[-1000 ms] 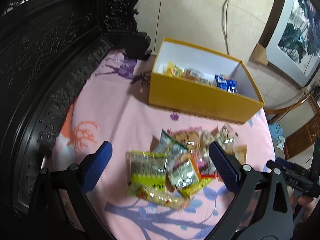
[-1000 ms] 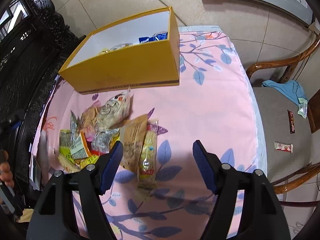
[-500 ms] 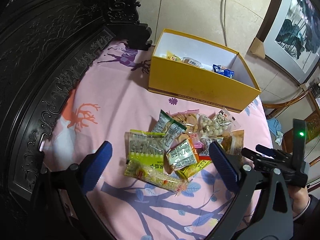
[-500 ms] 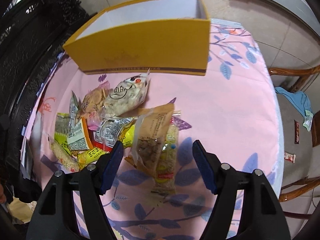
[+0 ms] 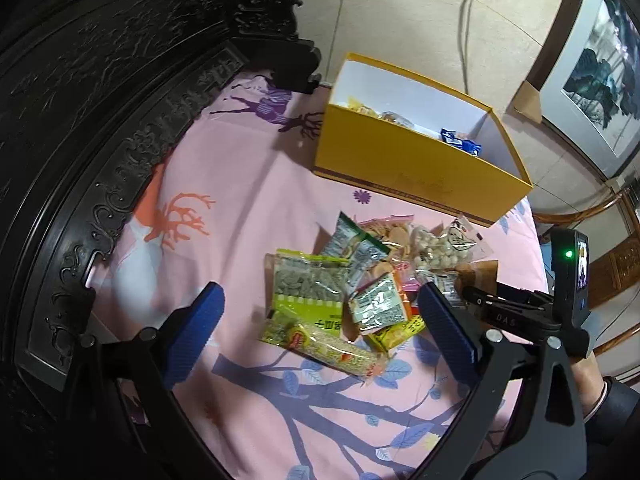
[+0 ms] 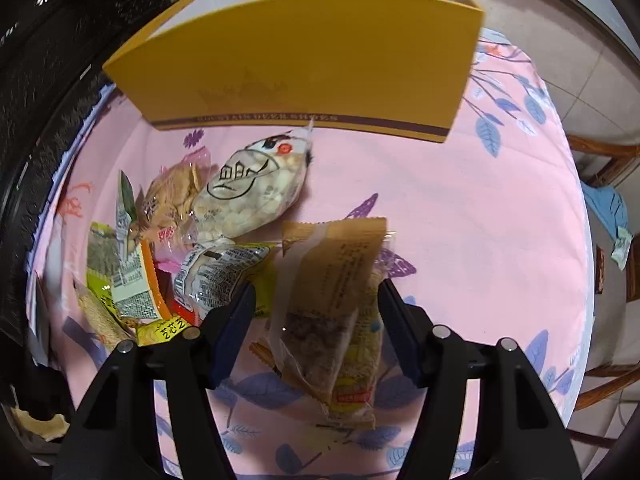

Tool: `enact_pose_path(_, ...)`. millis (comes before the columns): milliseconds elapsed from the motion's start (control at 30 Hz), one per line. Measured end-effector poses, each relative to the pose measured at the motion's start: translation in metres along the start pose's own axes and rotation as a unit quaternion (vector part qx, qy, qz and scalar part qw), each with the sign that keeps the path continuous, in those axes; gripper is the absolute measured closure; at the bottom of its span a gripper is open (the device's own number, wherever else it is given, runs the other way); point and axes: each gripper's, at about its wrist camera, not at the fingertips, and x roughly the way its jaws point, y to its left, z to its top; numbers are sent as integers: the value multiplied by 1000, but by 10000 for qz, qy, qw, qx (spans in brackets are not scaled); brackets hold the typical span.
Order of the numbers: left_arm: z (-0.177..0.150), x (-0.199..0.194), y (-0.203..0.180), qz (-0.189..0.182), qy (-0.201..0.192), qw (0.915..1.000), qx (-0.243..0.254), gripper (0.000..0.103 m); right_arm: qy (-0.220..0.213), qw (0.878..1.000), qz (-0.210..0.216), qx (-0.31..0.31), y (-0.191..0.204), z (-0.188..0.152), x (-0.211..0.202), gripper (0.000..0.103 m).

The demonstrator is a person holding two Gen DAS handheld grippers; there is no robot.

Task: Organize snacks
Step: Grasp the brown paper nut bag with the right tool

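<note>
Between the right gripper's half-open, closing jaws lies the brown packet, long axis toward twelve o'clock, untouched.

1. The left gripper has a black frame, blue ribbed pads and silver round bolts.
2. The right gripper is built the same; its body carries a lit green lamp, a small screen and pale lettering.
3. A dark sleeve covers the wrist.

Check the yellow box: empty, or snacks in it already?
Not empty. The yellow box stands open-topped, with a blue packet and yellowish packets inside.
</note>
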Motion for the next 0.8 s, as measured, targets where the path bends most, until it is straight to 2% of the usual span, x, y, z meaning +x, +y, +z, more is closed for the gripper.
enact_pose_path(33, 0, 0, 3, 15, 5, 10000, -33, 4, -34, 9999, -77, -88, 3, 0, 1, 44)
enact_pose_path(100, 0, 0, 7, 44, 8, 10000, -73, 4, -68, 9995, -207, -217, 8, 1, 1, 54)
enact_pose_path(167, -1, 0, 11, 80, 23, 9999, -105, 4, -63, 9992, -250, -312, 10, 2, 2, 58)
enact_pose_path(300, -3, 3, 16, 118, 75, 9998, -161, 4, -74, 9984, -269, -483, 16, 1, 0, 75)
enact_pose_path(500, -11, 16, 20, 177, 296, 9992, -177, 4, -125, 9991, -42, -398, 13, -6, -17, 80)
enact_pose_path(800, -34, 45, 18, 118, 813, 9964, -201, 4, -510, 9985, 198, 15, -6, -27, -62, 79)
